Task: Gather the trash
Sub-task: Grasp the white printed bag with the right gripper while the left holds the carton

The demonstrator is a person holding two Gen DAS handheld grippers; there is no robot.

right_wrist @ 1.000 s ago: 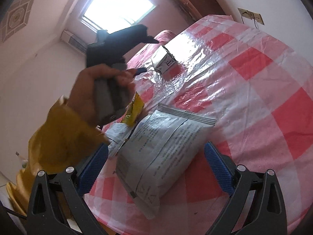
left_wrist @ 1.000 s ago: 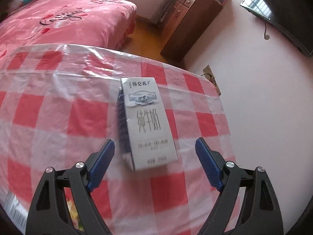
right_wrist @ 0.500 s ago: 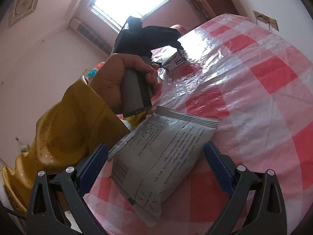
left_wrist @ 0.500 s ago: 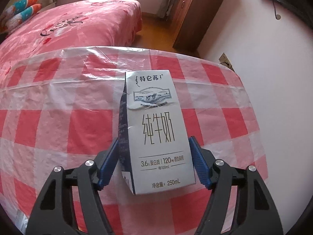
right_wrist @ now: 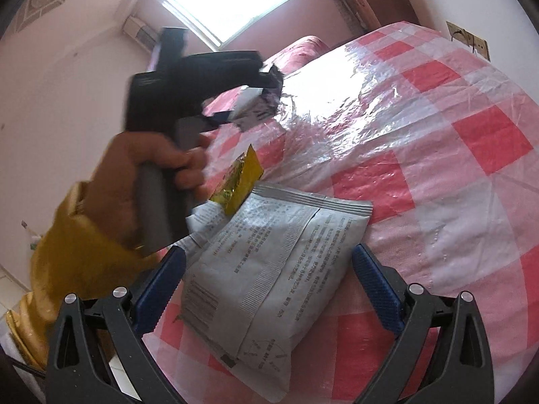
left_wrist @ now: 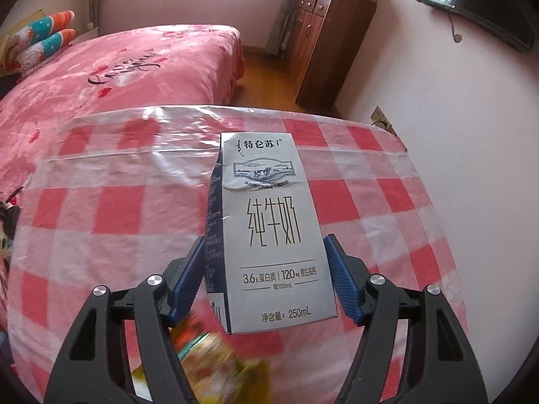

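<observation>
In the left wrist view, low in the frame, the left tongs (left_wrist: 266,277) have gone from spread wide around the milk carton (left_wrist: 269,235) a second ago to clenched on its lower half, blue pads pressed to both narrow sides. The carton now fills the middle of the frame and seems lifted clear of the counter (left_wrist: 101,208), with a blurred yellow wrapper (left_wrist: 215,357) passing beneath it; so the pickup looks done and the carry to wherever trash is gathered is next. In the right wrist view, the right tongs (right_wrist: 269,289) stay released, pads well apart on either side of the near end of the grey foil pouch (right_wrist: 276,269), which lies flat on the counter at lower centre. Just beyond its upper left corner sits the yellow wrapper. Farther back, upper left, the person's hand (right_wrist: 148,175) holds the left tool aloft with the carton in it.
</observation>
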